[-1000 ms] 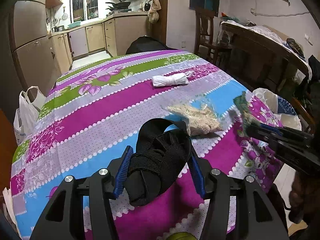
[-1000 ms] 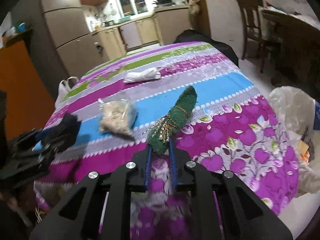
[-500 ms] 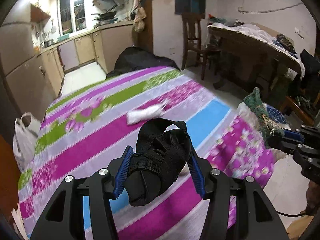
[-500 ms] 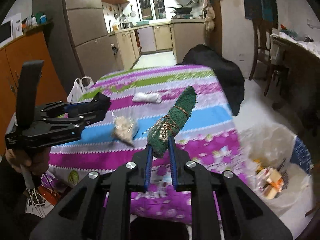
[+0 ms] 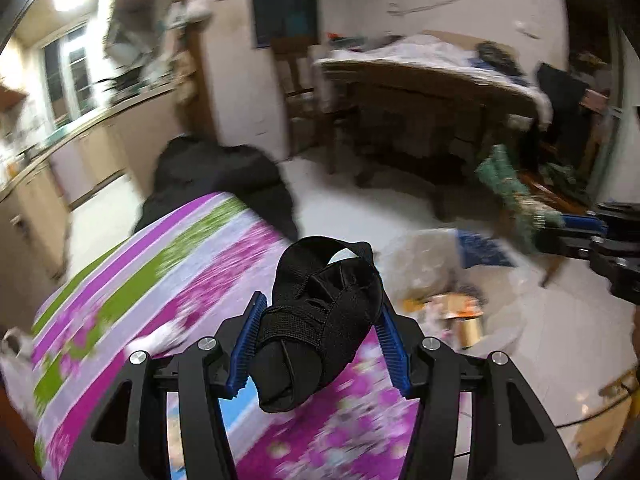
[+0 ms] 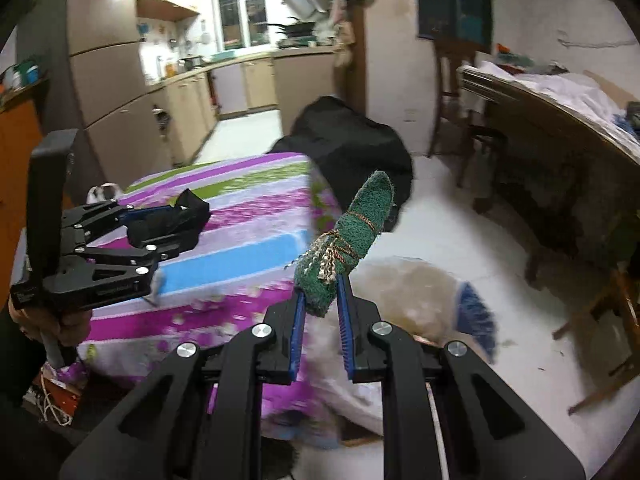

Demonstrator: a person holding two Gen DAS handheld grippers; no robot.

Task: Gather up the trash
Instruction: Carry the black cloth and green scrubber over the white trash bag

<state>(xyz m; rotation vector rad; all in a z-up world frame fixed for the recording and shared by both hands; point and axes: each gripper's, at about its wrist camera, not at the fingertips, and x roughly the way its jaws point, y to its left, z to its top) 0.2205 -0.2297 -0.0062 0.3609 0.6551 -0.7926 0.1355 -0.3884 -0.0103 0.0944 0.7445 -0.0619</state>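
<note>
My left gripper is shut on a black strapped fabric piece, held above the right end of the flowered tablecloth table. It also shows in the right wrist view. My right gripper is shut on a rolled green scrub pad tied with gold cord, held in the air past the table's edge, above a clear plastic trash bag on the floor. The bag shows in the left wrist view with packaging inside. The right gripper with the green roll shows there too.
A black covered bulk stands beyond the table's far end. A wooden table piled with cloth and a chair stand to the right. Kitchen cabinets line the back left. White floor lies between.
Both grippers have swung right, off the table towards the floor bag, each still holding its item. The crumb bag and white bundle on the table have left view.
</note>
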